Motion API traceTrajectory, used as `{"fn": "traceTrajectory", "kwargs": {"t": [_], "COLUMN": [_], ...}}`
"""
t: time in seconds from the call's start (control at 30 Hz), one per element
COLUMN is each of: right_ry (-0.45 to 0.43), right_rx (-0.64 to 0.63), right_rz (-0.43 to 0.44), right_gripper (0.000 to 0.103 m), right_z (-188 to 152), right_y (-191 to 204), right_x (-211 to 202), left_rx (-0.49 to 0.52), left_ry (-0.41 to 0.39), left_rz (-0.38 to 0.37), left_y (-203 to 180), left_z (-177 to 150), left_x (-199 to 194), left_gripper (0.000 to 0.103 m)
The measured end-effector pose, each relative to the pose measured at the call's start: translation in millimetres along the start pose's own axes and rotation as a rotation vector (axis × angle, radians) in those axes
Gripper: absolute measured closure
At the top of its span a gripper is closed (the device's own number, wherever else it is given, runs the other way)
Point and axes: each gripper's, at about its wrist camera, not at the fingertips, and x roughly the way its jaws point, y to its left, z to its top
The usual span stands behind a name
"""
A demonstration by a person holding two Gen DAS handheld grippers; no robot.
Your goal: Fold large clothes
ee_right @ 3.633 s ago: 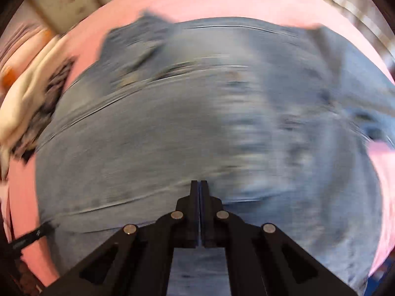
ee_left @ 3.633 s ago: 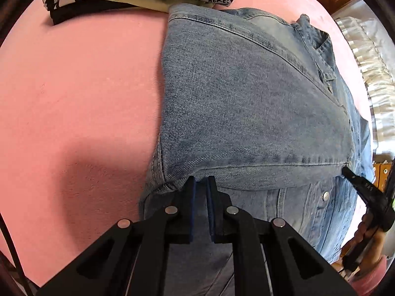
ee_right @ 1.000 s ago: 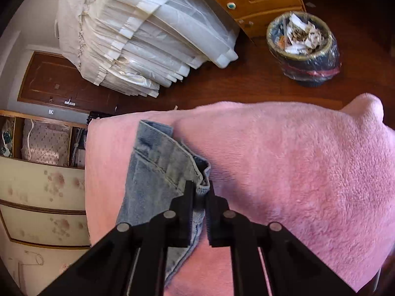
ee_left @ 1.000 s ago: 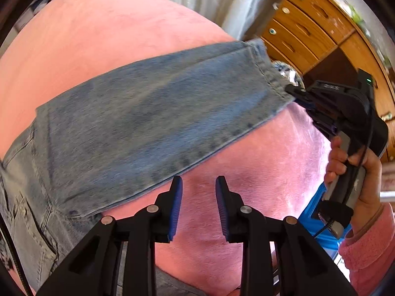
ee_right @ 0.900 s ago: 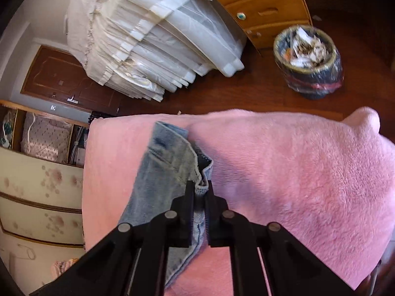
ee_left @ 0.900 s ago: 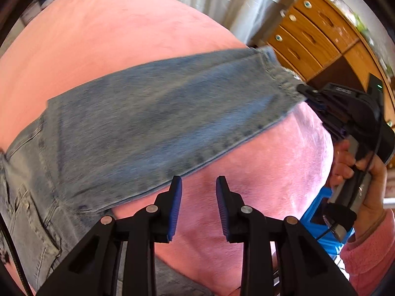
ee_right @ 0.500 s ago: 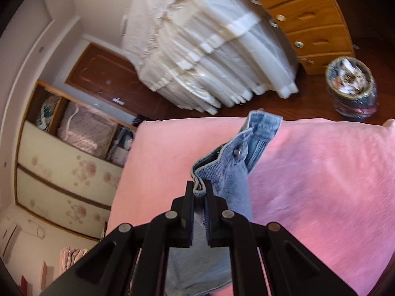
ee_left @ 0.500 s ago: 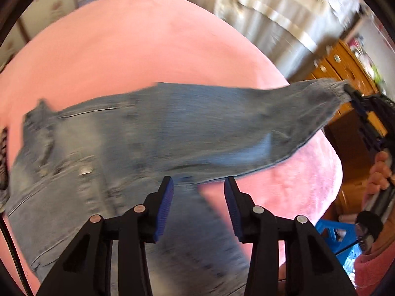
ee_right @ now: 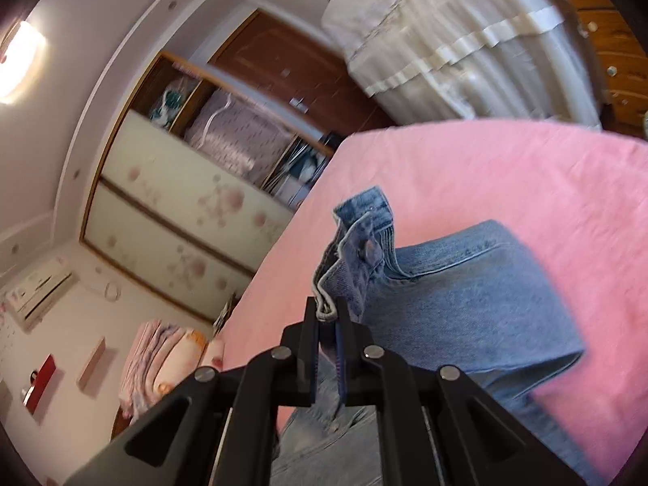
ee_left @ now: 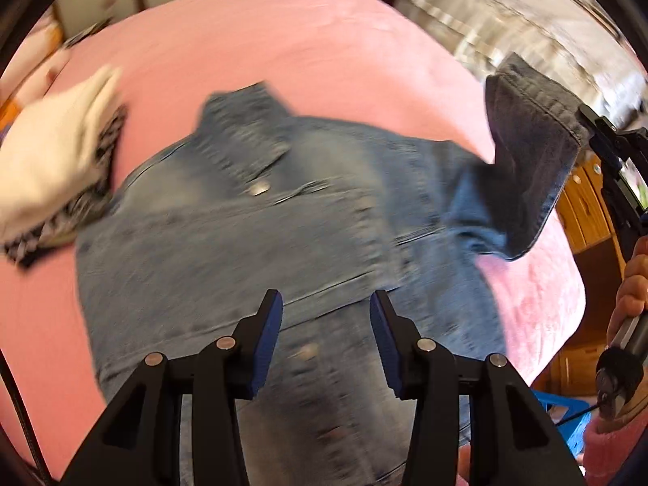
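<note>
A light blue denim jacket [ee_left: 259,235] lies spread on the pink bed [ee_left: 283,36], collar toward the far side. My left gripper [ee_left: 326,328] hangs open above the jacket's body with nothing between its blue pads. My right gripper [ee_right: 328,320] is shut on the sleeve cuff [ee_right: 356,243] and holds it lifted off the bed. In the left wrist view that raised sleeve [ee_left: 530,146] arches up at the right, pinched by the right gripper [ee_left: 587,121], with a person's hand [ee_left: 632,283] below it. The sleeve [ee_right: 478,283] droops back onto the bed behind the cuff.
A folded pile of cream and black-and-white patterned clothes [ee_left: 52,166] lies at the bed's left side. A wooden dresser [ee_left: 583,206] stands beyond the right edge, a blue crate [ee_left: 563,417] on the floor. Pale curtains [ee_right: 465,40] and a wardrobe [ee_right: 182,210] stand past the bed.
My left gripper has let go, opened wider and swung from the sleeve over to the jacket's body. My right gripper has lifted the cuff off the bed and carried it up and inward.
</note>
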Motion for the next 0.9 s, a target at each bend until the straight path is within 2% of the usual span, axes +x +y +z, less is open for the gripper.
{"fn": "traceTrajectory", "kwargs": {"t": [0.1,0.2,0.47,0.53,0.6,0.67,0.77,0.83,0.9], "right_ry": [0.101,0.197,0.486,0.558,0.616,0.673,0.736,0.772,0.774], "right_rx": [0.007,-0.019,-0.163,-0.193,-0.244,-0.289,-0.273,-0.232,-0.228], "right_rz": [0.039,0.038,-0.070,-0.109,-0.139,-0.165,-0.174,-0.163,-0.163], "right_gripper": [0.097,0.097,0.097,0.097,0.093,0.092,0.088,0.082,0.070], "right_z": [-44,-90,-205,-228,-245,-260,-262,-259,-257], "right_y": [25,40,58,57,59,59,47,36,33], "right_x": [39,78,154,167,174,180,177,175,170], "left_rx": [-0.065,-0.128,-0.256,-0.269,-0.281,-0.293,-0.315,-0.337,-0.358], "left_ry": [0.014,0.020,0.019,0.021,0.030,0.038,0.066,0.100,0.126], "left_rz": [0.024,0.041,0.061,0.056,0.047,0.041,0.017,-0.025,-0.055], "left_y": [37,70,126,131,134,135,136,134,131], "left_z": [-15,-25,-37,-38,-40,-40,-41,-41,-40], "left_x": [0,1,8,11,16,21,30,41,52], "left_gripper": [0.059,0.059,0.055,0.048,0.043,0.042,0.038,0.038,0.038]}}
